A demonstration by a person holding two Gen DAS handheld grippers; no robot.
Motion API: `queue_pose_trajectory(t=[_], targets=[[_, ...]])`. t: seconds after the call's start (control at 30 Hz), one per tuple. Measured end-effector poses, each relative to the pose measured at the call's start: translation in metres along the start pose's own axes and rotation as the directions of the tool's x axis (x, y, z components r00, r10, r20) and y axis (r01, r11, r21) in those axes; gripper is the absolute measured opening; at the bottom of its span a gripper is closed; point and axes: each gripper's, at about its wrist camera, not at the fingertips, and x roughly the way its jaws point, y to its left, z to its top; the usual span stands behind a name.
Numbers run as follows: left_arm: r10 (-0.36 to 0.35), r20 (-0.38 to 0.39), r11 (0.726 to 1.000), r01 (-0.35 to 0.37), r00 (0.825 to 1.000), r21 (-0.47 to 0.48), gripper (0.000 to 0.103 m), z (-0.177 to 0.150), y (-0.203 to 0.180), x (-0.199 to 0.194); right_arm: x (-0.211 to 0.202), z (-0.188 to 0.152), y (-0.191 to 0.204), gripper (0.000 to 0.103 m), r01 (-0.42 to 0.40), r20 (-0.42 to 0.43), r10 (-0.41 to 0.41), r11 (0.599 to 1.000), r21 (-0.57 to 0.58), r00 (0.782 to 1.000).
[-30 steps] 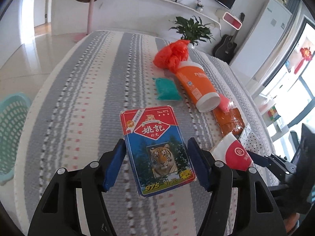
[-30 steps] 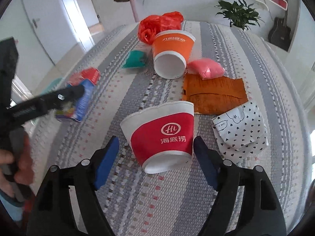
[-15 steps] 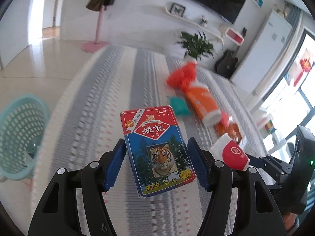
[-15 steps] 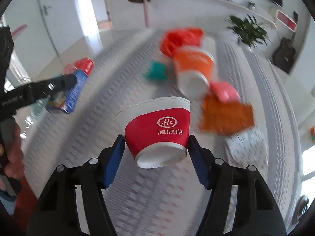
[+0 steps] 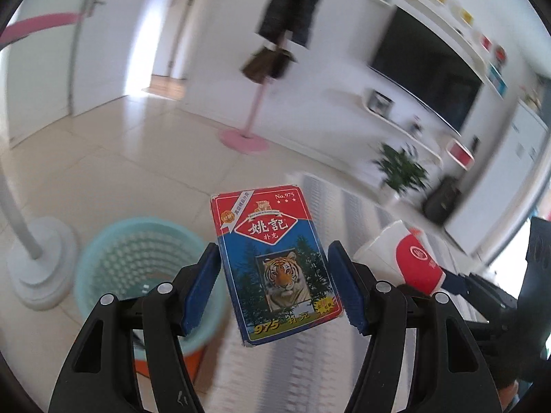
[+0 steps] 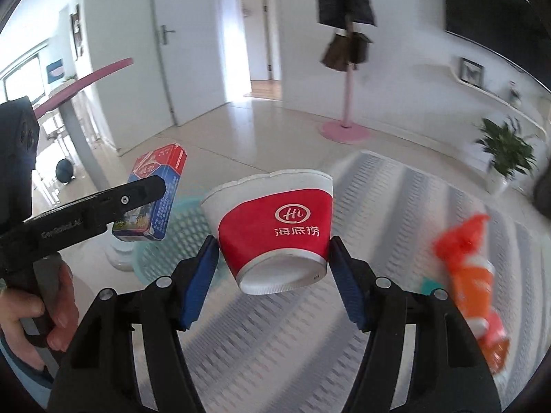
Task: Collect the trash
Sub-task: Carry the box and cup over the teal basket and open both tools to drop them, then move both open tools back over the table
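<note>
Now carrying: left gripper (image 5: 273, 275) clamped on the card box (image 5: 275, 268), right gripper (image 6: 273, 275) clamped on the red paper cup (image 6: 275, 230), both held in the air near the teal basket (image 5: 113, 258) on the floor beside the striped mat (image 6: 396, 223). Next, probably: centring over the basket's rim, then opening. More litter left on the mat.

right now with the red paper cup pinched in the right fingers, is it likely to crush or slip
The red paper cup looks thin-walled and empty, so probably light and easy to dent; its rim already looks wavy. It tapers toward the base, so it may slide out of the right gripper if squeezed loosely. The blue fingers seem ridged, which should help.
</note>
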Motion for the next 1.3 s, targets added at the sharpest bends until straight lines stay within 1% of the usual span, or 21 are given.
queue_pose_trajectory(t=[0.1,0.17,0.23,0.27,0.37,0.4,0.47,0.57,0.63,0.67,0.73,0.8,0.87,1.03,1.13,1.2,1.23,1.3], targets=[[0.05,0.014,0.997,-0.049,0.999,-0.053,0.062,0.01,0.035,0.007,0.03,0.015,0.024,0.062,-0.041,-0.018,0.041,0.999,-0.011,0.999],[0.072,0.006,0.992,-0.071,0.997,-0.101,0.062,0.013,0.056,0.016,0.051,0.02,0.039,0.062,-0.05,-0.038,0.049,0.999,-0.019,0.998],[0.095,-0.015,0.978,-0.096,0.995,-0.185,0.062,0.012,0.084,0.031,0.075,0.023,0.051,0.062,-0.066,-0.07,0.064,0.998,-0.021,0.995],[0.1,-0.023,0.973,-0.103,0.995,-0.207,0.062,0.01,0.092,0.035,0.086,0.022,0.054,0.062,-0.071,-0.085,0.069,0.997,-0.02,0.994],[0.132,-0.074,0.943,-0.148,0.989,-0.297,0.063,-0.002,0.124,0.053,0.118,0.018,0.064,0.062,-0.089,-0.137,0.086,0.996,-0.019,0.987],[0.138,-0.086,0.938,-0.158,0.987,-0.309,0.063,-0.004,0.13,0.056,0.127,0.017,0.067,0.062,-0.09,-0.152,0.085,0.996,-0.023,0.985],[0.175,-0.114,0.924,-0.203,0.978,-0.324,0.063,-0.008,0.144,0.063,0.148,0.012,0.073,0.062,-0.082,-0.187,0.075,0.996,-0.029,0.979],[0.191,-0.138,0.91,-0.228,0.972,-0.346,0.064,-0.01,0.156,0.067,0.17,0.003,0.079,0.063,-0.074,-0.23,0.065,0.997,-0.032,0.971],[0.202,-0.152,0.901,-0.244,0.968,-0.357,0.065,-0.011,0.16,0.069,0.18,-0.002,0.081,0.063,-0.08,-0.248,0.072,0.997,-0.021,0.966],[0.2,-0.156,0.899,-0.244,0.967,-0.362,0.069,-0.011,0.16,0.07,0.185,-0.004,0.08,0.064,-0.092,-0.259,0.088,0.996,-0.003,0.962],[0.202,-0.164,0.89,-0.251,0.966,-0.38,0.074,-0.013,0.163,0.069,0.191,-0.004,0.079,0.064,-0.118,-0.278,0.121,0.993,0.028,0.953],[0.199,-0.163,0.887,-0.249,0.966,-0.389,0.075,-0.014,0.164,0.066,0.191,-0.004,0.081,0.064,-0.13,-0.279,0.134,0.991,0.033,0.951],[0.2,-0.157,0.889,-0.247,0.967,-0.387,0.075,-0.014,0.161,0.064,0.185,-0.005,0.082,0.064,-0.128,-0.271,0.128,0.992,0.018,0.954],[0.172,-0.135,0.904,-0.211,0.976,-0.372,0.075,-0.014,0.146,0.06,0.154,-0.005,0.069,0.064,-0.109,-0.235,0.108,0.994,0.007,0.966],[0.136,-0.098,0.927,-0.162,0.986,-0.34,0.074,-0.005,0.12,0.054,0.123,0.002,0.052,0.064,-0.083,-0.184,0.082,0.997,0.003,0.979],[0.107,-0.06,0.95,-0.12,0.992,-0.287,0.074,0.004,0.093,0.045,0.098,0.006,0.04,0.064,-0.064,-0.143,0.065,0.998,0.006,0.988],[0.097,-0.048,0.958,-0.107,0.994,-0.268,0.074,0.005,0.084,0.042,0.083,0.009,0.034,0.064,-0.055,-0.116,0.055,0.998,0.01,0.992],[0.066,-0.013,0.976,-0.067,0.998,-0.205,0.074,0.011,0.051,0.032,0.057,0.012,0.019,0.064,-0.037,-0.068,0.038,0.999,0.024,0.997]])
